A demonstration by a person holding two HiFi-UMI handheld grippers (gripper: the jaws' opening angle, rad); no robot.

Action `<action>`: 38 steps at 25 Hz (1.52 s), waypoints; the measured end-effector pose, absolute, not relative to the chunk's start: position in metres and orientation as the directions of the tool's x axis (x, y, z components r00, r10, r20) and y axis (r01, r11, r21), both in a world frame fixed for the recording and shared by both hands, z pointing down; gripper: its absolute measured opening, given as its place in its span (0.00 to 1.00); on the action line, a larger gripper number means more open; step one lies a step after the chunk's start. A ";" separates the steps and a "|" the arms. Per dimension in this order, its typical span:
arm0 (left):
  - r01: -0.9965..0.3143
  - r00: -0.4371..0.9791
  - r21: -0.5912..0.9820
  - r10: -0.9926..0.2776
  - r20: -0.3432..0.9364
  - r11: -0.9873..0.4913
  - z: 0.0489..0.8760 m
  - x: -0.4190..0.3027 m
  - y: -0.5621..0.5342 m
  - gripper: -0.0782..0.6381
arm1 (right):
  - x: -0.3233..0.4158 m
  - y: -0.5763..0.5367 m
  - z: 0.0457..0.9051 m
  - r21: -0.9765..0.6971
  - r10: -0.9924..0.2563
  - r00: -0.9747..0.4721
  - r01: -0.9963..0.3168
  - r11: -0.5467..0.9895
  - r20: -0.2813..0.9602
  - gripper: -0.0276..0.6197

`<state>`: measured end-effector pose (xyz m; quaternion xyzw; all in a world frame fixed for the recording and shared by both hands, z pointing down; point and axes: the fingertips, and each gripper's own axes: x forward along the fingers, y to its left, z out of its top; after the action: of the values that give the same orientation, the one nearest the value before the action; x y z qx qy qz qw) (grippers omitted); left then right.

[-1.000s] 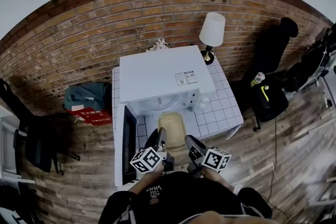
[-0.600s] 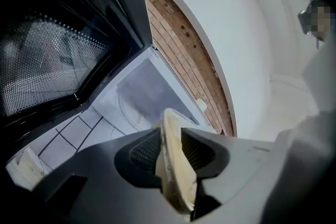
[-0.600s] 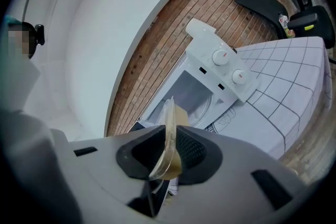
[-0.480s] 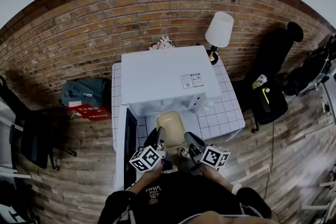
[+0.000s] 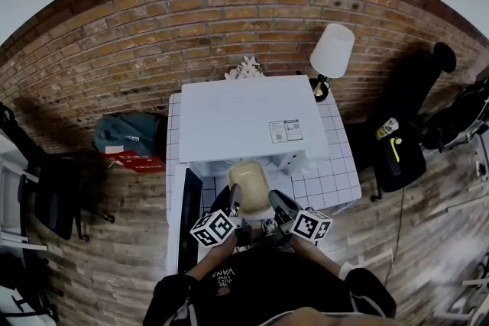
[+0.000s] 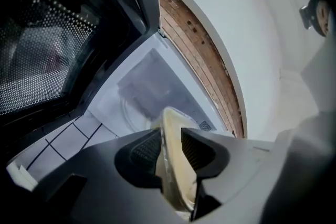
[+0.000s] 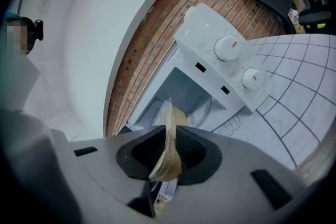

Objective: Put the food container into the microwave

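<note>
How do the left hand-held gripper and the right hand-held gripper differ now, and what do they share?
The left hand-held gripper pinches the food container's left rim, the right hand-held gripper its right rim. The left one is beside the open microwave door; the right one is on the knobs' side. Both are shut on the container, holding it at the microwave's opening.

The translucent, beige-tinted food container (image 5: 249, 187) is hanging level at the mouth of the white microwave (image 5: 244, 118), its rim being pinched between the fingers of the left gripper (image 5: 229, 202) and the right gripper (image 5: 278, 204). The microwave is sitting on the tiled tabletop (image 5: 336, 175), its door (image 5: 189, 219) standing wide open at the left.
</note>
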<state>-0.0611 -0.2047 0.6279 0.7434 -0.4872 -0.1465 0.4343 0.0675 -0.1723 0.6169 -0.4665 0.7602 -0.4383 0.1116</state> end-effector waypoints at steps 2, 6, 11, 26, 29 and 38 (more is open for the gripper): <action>-0.606 0.471 0.784 -0.855 0.218 -0.134 0.633 -0.062 -0.212 0.28 | 0.067 -0.180 0.623 -0.772 -0.798 -0.550 -0.609 0.182 0.247 0.13; -0.617 0.444 0.781 -0.863 0.241 -0.099 0.643 -0.063 -0.223 0.28 | 0.065 -0.193 0.631 -0.763 -0.785 -0.561 -0.619 0.187 0.263 0.13; -0.623 0.412 0.779 -0.877 0.248 -0.072 0.652 -0.062 -0.235 0.28 | 0.067 -0.209 0.642 -0.749 -0.770 -0.573 -0.632 0.199 0.279 0.13; -0.631 0.360 0.776 -0.888 0.287 -0.006 0.682 -0.059 -0.261 0.28 | 0.069 -0.239 0.671 -0.721 -0.747 -0.572 -0.668 0.183 0.340 0.13; -0.639 0.357 0.769 -0.890 0.285 -0.010 0.682 -0.059 -0.268 0.28 | 0.070 -0.245 0.673 -0.721 -0.746 -0.571 -0.669 0.180 0.344 0.13; -0.633 0.364 0.774 -0.890 0.273 -0.021 0.681 -0.058 -0.290 0.28 | 0.071 -0.268 0.675 -0.719 -0.760 -0.558 -0.672 0.178 0.333 0.13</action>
<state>-0.0584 -0.2901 0.6807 0.6993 -0.5446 -0.1466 0.4393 0.0709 -0.2679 0.6747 -0.4672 0.7658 -0.4390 0.0502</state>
